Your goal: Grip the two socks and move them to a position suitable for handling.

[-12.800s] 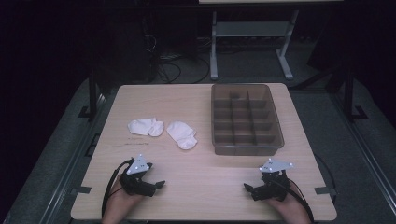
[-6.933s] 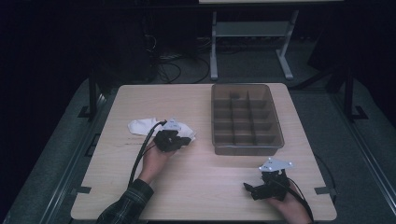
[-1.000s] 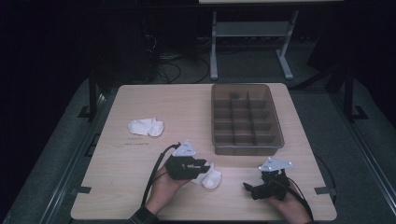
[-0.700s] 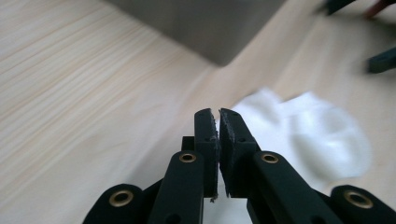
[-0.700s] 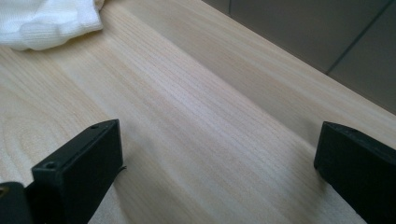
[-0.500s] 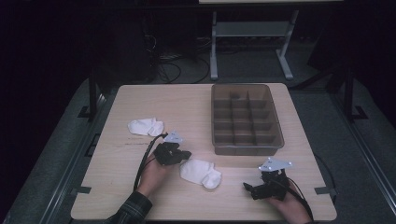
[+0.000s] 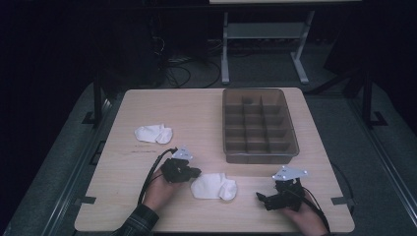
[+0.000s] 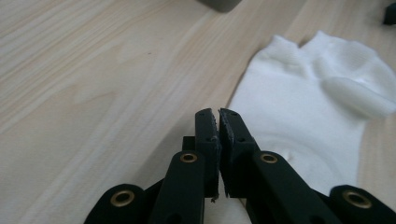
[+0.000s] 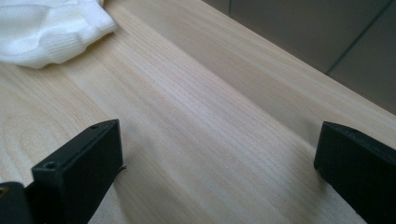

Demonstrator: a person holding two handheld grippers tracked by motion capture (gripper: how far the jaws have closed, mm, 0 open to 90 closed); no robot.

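Wooden bench [image 7: 196, 113], seen from above. Near sock [image 7: 213, 186], white, lies flat close to the bench's front edge, roughly midway along it, between the two grippers.

Left gripper [image 7: 195, 172] sits just beside the sock's left end, held in the person's left hand [image 7: 160, 189], sleeve at the front edge. In the left gripper view the left gripper's [image 8: 218, 116] tongs are together, only a hairline between the pads, nothing pinched in them. Their tips hover over the sock's [image 8: 308, 116] near edge; whether they touch the cloth I cannot tell. The sock's cuff end is folded over on itself on the far right of that view.

Right gripper [image 7: 261, 197] rests near the front right corner of the bench, apart from the sock, held in the right hand [image 7: 307, 219]. In the right gripper view its [image 9: 219, 154] tongs stand wide apart over bare wood; a corner of the sock [image 9: 51, 28] shows at the upper left, well clear of them.

Second sock [image 7: 154, 133], also white, lies toward the left edge of the bench, well apart from the first.

Grey divided tray [image 7: 290, 135] stands on the right half of the bench, reaching the back edge; compartments look bare.
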